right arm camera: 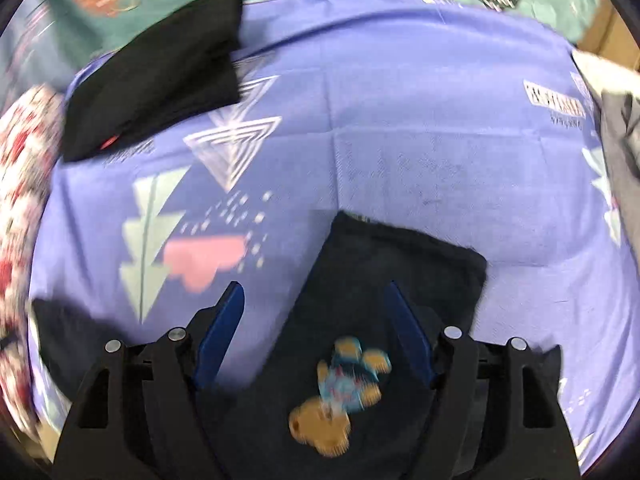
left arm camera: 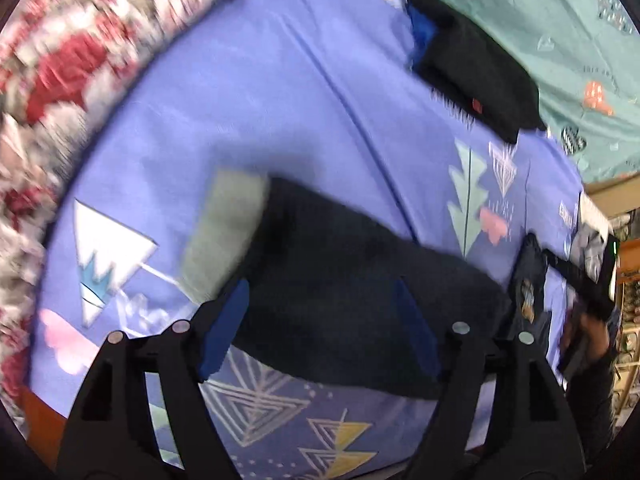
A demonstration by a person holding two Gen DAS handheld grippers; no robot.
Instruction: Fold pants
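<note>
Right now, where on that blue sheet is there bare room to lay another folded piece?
Free: the wide patch of blue sheet between the black pile and the dark pants. Crowded: by the grey clothes at the right edge.

A bed under a periwinkle printed sheet [right arm camera: 400,100] — dark navy pants [right arm camera: 392,280] lie on it, a folded black garment [right arm camera: 160,76] farther back.

Dark pants [right arm camera: 384,280] beneath spread tongs [right arm camera: 316,300]
</note>
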